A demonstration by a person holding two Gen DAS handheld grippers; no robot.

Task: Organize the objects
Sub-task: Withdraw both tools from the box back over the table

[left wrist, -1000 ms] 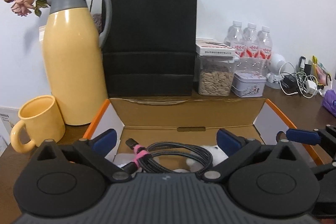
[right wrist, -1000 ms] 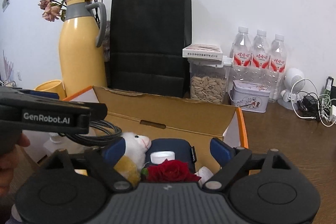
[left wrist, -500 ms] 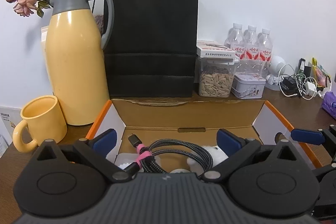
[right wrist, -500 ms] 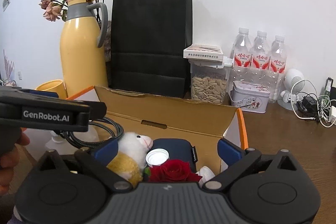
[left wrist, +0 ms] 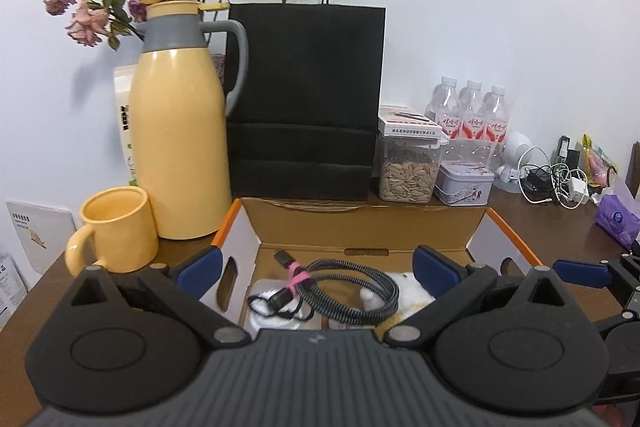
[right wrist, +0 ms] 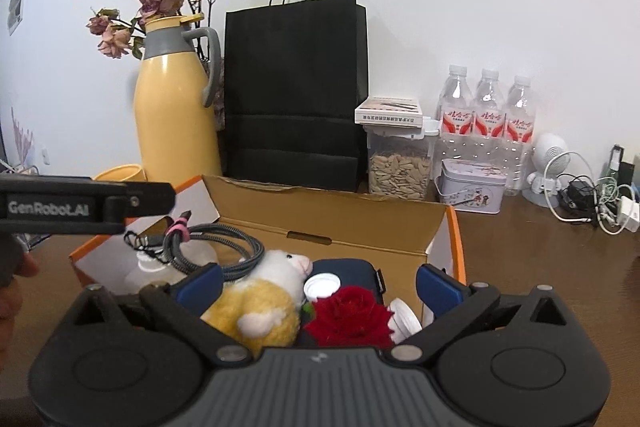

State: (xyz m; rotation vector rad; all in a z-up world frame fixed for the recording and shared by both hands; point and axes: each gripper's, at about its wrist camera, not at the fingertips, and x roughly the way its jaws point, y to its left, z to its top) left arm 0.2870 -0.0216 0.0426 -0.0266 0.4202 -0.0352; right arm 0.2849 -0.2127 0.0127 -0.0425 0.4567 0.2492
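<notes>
Both grippers hang spread wide and empty above the box (left wrist: pixel 496 231): left gripper (left wrist: pixel 316 269), right gripper (right wrist: pixel 320 283). The cable (left wrist: pixel 352 293) lies coiled in the box's left half, on other items. To tidy it, I'd close on the bundle by its pink tie. Only the right view shows the plush (right wrist: pixel 260 303) and rose (right wrist: pixel 348 319) in the box's right half.

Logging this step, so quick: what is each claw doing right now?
Left claw: open, holding nothing, above the cable in the box.
Right claw: open, holding nothing, over the rose.
</notes>
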